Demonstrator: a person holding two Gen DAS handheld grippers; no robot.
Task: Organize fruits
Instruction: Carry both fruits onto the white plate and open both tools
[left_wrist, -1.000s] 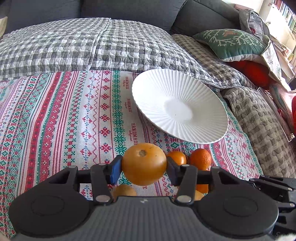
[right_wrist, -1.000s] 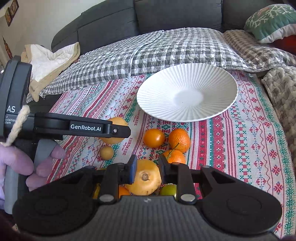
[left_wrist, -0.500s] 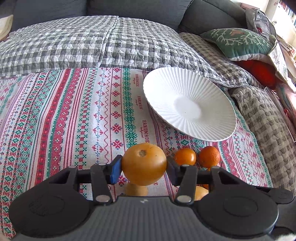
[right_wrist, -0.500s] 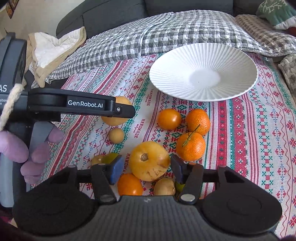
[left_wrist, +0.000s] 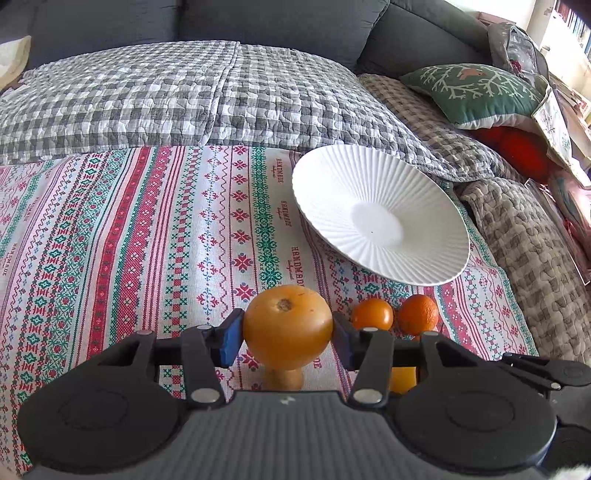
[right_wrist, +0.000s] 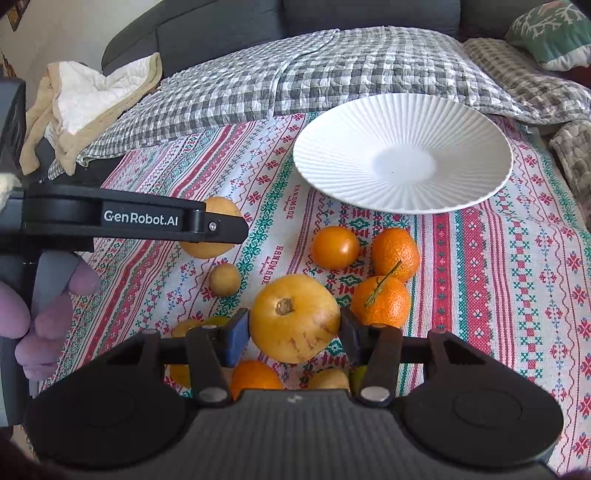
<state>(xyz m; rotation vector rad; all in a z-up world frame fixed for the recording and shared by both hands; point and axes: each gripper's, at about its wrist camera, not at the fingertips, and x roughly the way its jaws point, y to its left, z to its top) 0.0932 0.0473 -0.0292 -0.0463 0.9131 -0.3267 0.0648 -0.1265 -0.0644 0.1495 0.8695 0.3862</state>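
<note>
fruit is pinched in both tongs, a yellow-orange fruit (left_wrist: 287, 326) in the left gripper (left_wrist: 287, 332) and another (right_wrist: 294, 317) in the right gripper (right_wrist: 294, 326), with the white plate (right_wrist: 369, 110) ahead and slightly right of each, nearer the right one i'd judge.

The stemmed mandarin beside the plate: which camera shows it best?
The right wrist view: the stemmed mandarin lies whole in front of the right gripper. In the left wrist view it is hidden behind the gripper's body.
</note>
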